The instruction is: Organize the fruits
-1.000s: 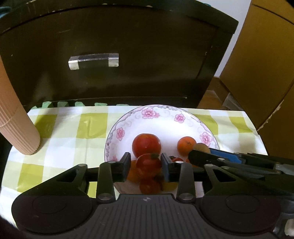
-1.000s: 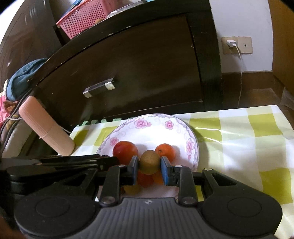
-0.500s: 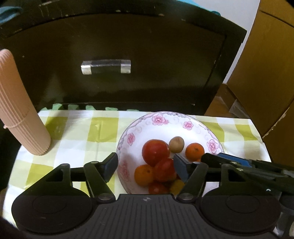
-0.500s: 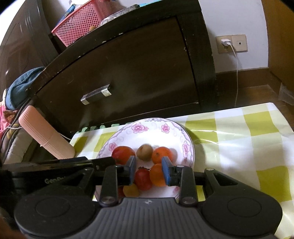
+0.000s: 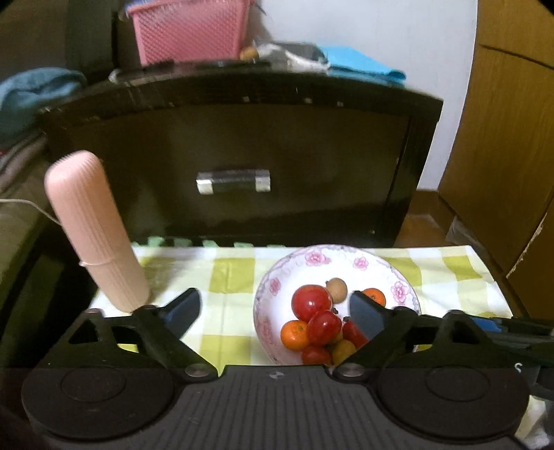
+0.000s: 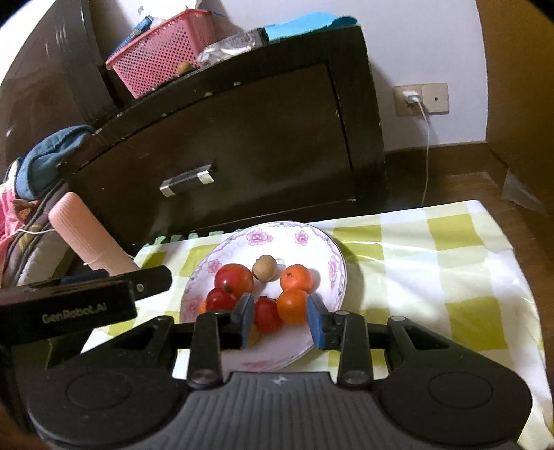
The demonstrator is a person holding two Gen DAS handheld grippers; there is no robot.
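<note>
A white floral plate on the checked tablecloth holds several fruits: red tomatoes, oranges, a brown round fruit and a yellow one. My left gripper is open wide and empty, raised above the plate's near left side. My right gripper is open and empty, raised above the plate's near side, with an orange and a tomato seen between its fingers.
A pink ribbed cylinder stands at the table's left back corner. A dark cabinet with a metal handle stands behind the table; a pink basket sits on top. Checked tablecloth extends right.
The left gripper let go of a red tomato and the right let go of the brown fruit; both now lie on the plate. Both grippers opened and pulled back and up.
</note>
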